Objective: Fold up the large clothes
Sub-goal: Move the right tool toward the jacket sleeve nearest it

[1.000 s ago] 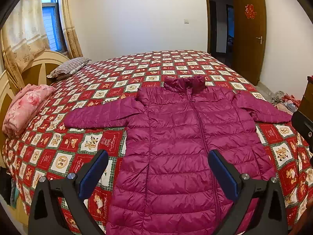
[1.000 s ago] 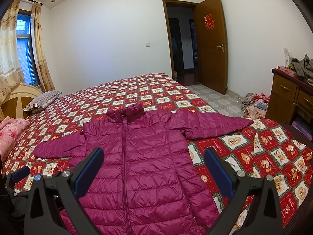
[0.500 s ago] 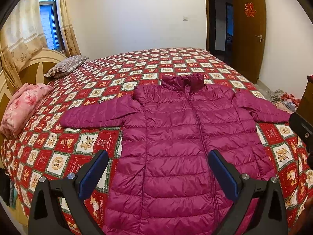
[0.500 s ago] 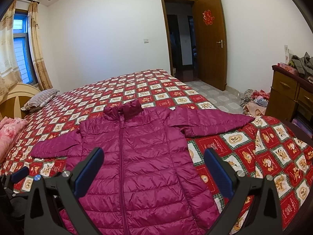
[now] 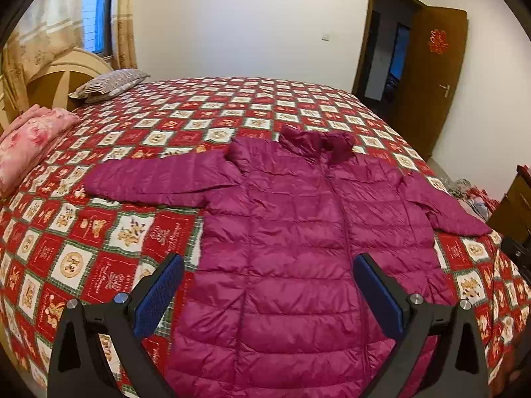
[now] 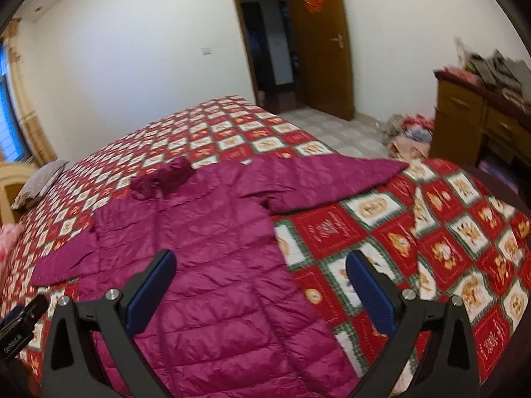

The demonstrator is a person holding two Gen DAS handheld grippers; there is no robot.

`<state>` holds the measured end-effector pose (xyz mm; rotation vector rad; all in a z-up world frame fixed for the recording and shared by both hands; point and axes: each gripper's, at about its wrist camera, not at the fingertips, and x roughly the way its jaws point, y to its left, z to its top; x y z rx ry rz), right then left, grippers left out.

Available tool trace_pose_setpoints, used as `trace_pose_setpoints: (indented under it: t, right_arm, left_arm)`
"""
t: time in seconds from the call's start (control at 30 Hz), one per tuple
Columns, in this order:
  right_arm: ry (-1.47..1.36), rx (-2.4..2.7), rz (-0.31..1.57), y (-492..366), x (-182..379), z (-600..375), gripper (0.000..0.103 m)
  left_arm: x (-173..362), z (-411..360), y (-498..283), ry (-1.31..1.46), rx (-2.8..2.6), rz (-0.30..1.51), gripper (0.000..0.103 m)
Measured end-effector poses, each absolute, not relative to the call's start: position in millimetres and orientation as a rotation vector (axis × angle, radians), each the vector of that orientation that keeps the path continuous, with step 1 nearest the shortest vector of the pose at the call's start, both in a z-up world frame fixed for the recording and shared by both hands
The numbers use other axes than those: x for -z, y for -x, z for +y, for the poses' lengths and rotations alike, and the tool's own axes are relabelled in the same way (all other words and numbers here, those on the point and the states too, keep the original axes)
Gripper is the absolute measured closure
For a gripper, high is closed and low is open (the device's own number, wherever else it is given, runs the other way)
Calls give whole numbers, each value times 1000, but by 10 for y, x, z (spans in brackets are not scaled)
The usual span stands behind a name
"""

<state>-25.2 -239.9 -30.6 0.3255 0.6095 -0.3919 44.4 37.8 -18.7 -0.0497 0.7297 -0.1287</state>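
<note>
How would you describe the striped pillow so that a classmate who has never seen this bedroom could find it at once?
Start at the big bed with the red checked quilt. Go to its head end, by the wooden headboard and the curtained window. The striped pillow lies there, grey-brown with thin stripes, unlike the pink floral bundle beside it and the magenta puffer jacket spread mid-bed.

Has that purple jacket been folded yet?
No, the purple jacket lies flat on the bedspread with both sleeves spread out.
</note>
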Motion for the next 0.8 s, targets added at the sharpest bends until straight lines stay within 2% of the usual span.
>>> trace_pose_setpoints:
  t: [0.3, 0.8]
  right_arm:
    - [-305, 420, 568, 581, 158, -2394, 0]
    - [-225, 379, 530, 650, 128, -2107, 0]
  left_arm:
    - [41, 366, -92, 100, 168, 669, 1]
    - [14, 160, 140, -91, 45, 574, 1]
